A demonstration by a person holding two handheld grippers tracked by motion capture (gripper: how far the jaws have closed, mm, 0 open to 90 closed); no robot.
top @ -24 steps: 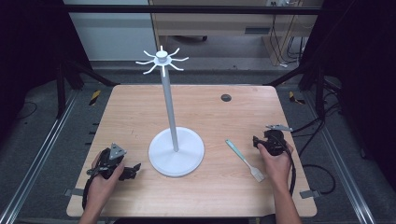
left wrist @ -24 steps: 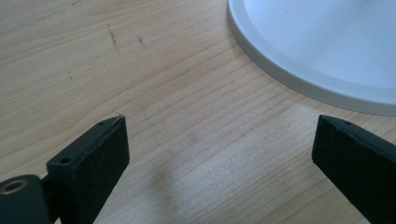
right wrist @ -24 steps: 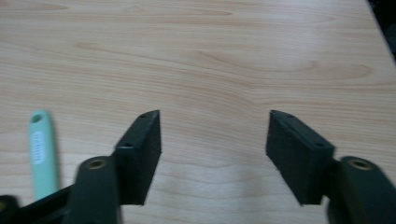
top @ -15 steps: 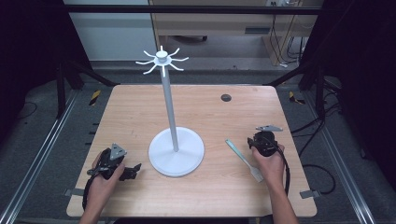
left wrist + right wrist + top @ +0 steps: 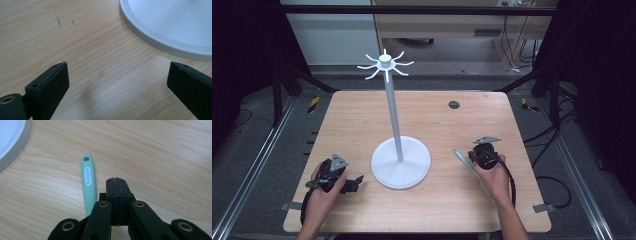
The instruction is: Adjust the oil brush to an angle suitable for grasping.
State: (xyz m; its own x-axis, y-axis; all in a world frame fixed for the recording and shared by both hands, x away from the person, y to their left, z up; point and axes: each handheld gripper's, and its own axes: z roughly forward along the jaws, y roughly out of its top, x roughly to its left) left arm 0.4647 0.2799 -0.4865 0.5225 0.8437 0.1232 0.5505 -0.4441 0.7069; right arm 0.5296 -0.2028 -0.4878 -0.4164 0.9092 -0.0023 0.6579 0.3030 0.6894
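Half the green utensil (image 5: 89,185) behind shut jaws.

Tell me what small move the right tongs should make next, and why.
Probably open them first. The right tongs are shut with nothing between them, and the mint green handle lies flat on the table just beside them, so they cannot close on it as they are.

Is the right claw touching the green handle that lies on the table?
Apart. In the right gripper view the right claw is shut on nothing, and a strip of bare table shows between its tips and the green handle.
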